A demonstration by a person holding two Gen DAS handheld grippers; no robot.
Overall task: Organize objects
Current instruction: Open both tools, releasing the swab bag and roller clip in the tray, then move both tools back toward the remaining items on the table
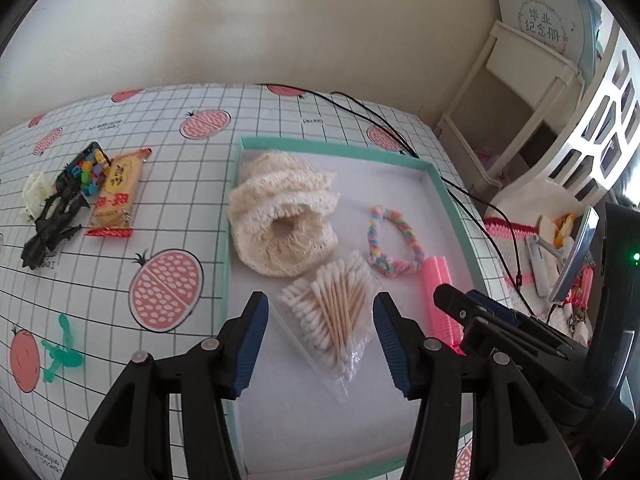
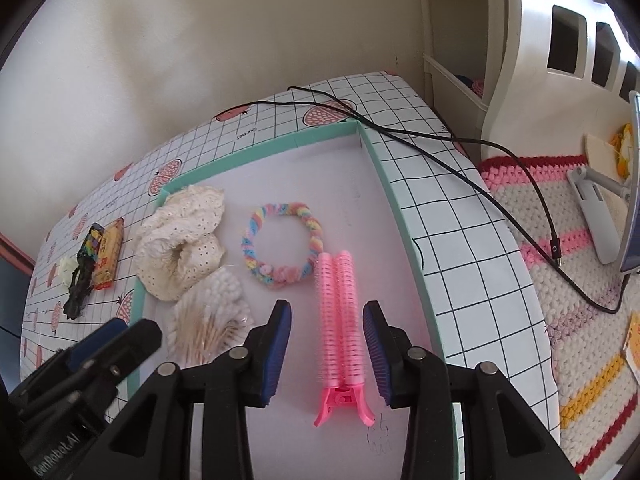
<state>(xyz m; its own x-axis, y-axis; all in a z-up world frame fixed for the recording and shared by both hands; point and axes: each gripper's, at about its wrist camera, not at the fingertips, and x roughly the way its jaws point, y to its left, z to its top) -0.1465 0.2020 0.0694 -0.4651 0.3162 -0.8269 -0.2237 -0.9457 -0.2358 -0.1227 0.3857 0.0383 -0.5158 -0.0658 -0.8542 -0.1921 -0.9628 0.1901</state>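
On the checked tablecloth (image 1: 192,184) with its pink fruit print sits a shallow tray (image 1: 454,200) with a green rim and a white floor. We hold our left gripper (image 1: 318,330) above the tray's near part, jaws spread wide and holding nothing; a clear bag of cotton swabs (image 1: 332,312) lies on the tray floor between the two blue pads. Our right gripper (image 2: 326,344) is likewise spread wide and empty, with the pink hair roller clip (image 2: 338,320) lying flat on the tray floor between its pads, touching neither as far as we can tell. Beyond the swabs rests a cream knitted hat (image 1: 280,212), and just beside it, toward the right, a rainbow scrunchie (image 1: 394,244); the roller clip's far end lies just beside the scrunchie. Outside the tray, on the cloth to the left, we see a snack packet (image 1: 116,196), a small pack of coloured pieces (image 1: 90,172), a black tangled item (image 1: 52,224) and a green plastic piece (image 1: 60,350). A black cable (image 2: 440,160) crosses the table's far right corner.
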